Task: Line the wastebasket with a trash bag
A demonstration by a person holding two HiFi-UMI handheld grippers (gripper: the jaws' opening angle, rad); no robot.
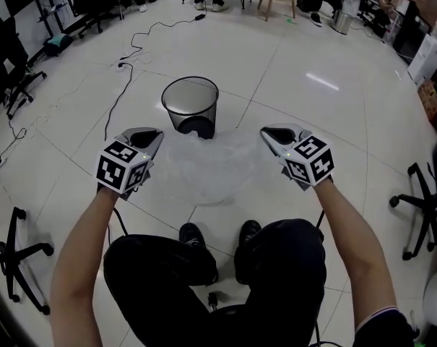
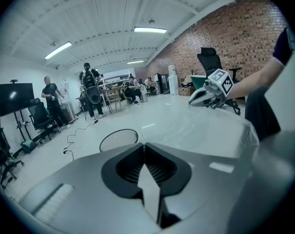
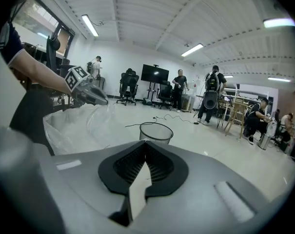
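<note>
The left gripper (image 1: 149, 139) has its fingers (image 2: 122, 168) pressed together on a pinch of thin, clear, crinkled trash bag (image 1: 207, 166). The bag sags between both grippers, its lower edge hard to trace against the glossy white floor (image 1: 297, 63). Beyond the fingers stands the round black mesh wastebasket (image 1: 190, 105). The right gripper (image 1: 273, 134) likewise clamps the film.

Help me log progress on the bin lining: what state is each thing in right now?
Left gripper: shut on the trash bag's edge.
Right gripper: shut on the trash bag's opposite edge.
Trash bag: clear, held spread between both grippers, not in the wastebasket.
Wastebasket: upright on the floor, unlined.
</note>
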